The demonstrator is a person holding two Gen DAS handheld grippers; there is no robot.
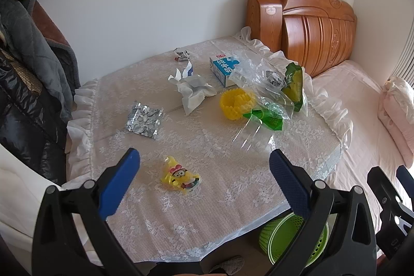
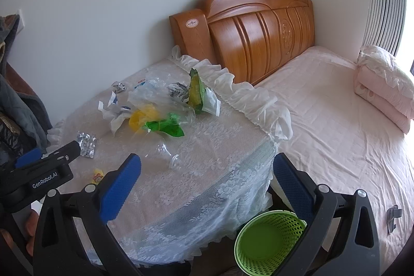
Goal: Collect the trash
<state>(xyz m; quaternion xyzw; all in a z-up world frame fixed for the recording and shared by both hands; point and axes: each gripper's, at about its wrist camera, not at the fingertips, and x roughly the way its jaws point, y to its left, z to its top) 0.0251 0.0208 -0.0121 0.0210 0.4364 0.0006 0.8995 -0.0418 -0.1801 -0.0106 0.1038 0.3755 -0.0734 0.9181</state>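
Tablecloth [image 1: 207, 172]: white floral lace, frilled white edge, centre of the frame. Wrapper [image 1: 180, 175], lower centre: yellow, cartoon figure print. Foil packet [image 1: 145, 118], centre left: crinkled silver. Carton [image 1: 224, 66], upper centre: blue and white. Cup [image 1: 236, 101]: yellow. Waste basket [image 2: 269, 242], lower right: lime green, perforated. Headboard [image 2: 253, 32], upper centre: orange-brown carved wood. Bedsheet [image 2: 336, 126], right: pale pink. Gripper fingers [image 1: 121, 185]: blue pads, black frames.

Your bench [image 1: 233, 198] wears matt white lace cloth, the headboard [image 2: 258, 38] is glossy carved wood, and the green wastebasket [image 2: 269, 239] is perforated plastic.
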